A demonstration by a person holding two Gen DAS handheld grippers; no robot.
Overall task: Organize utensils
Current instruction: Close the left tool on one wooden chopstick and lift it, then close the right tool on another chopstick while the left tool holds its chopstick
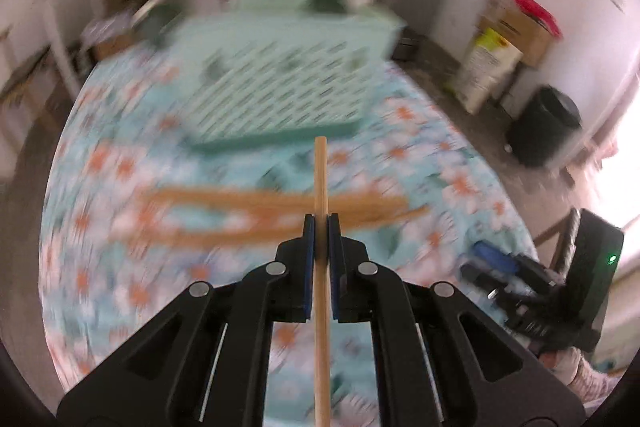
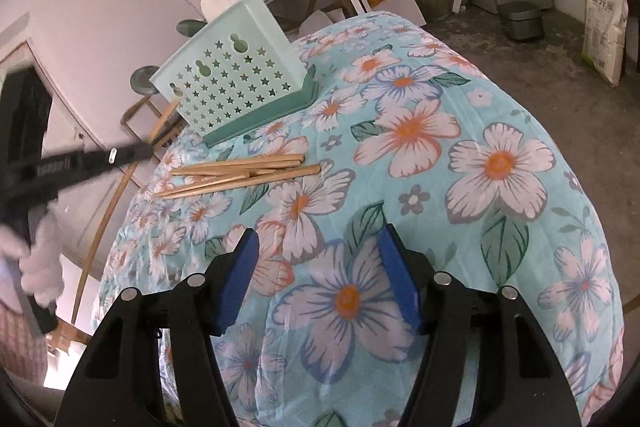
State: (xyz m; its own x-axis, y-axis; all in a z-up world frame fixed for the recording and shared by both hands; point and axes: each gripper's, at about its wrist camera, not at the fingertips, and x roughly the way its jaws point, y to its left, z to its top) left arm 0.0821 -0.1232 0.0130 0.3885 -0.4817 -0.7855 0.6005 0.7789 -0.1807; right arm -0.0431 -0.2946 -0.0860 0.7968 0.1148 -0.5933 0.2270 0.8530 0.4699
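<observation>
The counter (image 2: 500,99) wears a blue cloth with big flowers. On it stands a pale green basket (image 2: 232,75) with star holes, on a darker green base. From here nobody can see inside the basket, so I cannot tell if any sticks are in it yet.

A small pile of chopsticks (image 2: 240,173) lies flat on the cloth, just in front of the basket. That pile looks like work left to do, so I think the job is far from finished.

The left tool (image 1: 321,223) is squeezed tight on one chopstick (image 1: 321,171). The stick pokes out past the tips, up in the air above the pile, pointing toward the basket. The picture there is blurry.

The right tool (image 2: 318,259) is wide open. It holds nothing and hangs over the flowers, well away from the pile.
</observation>
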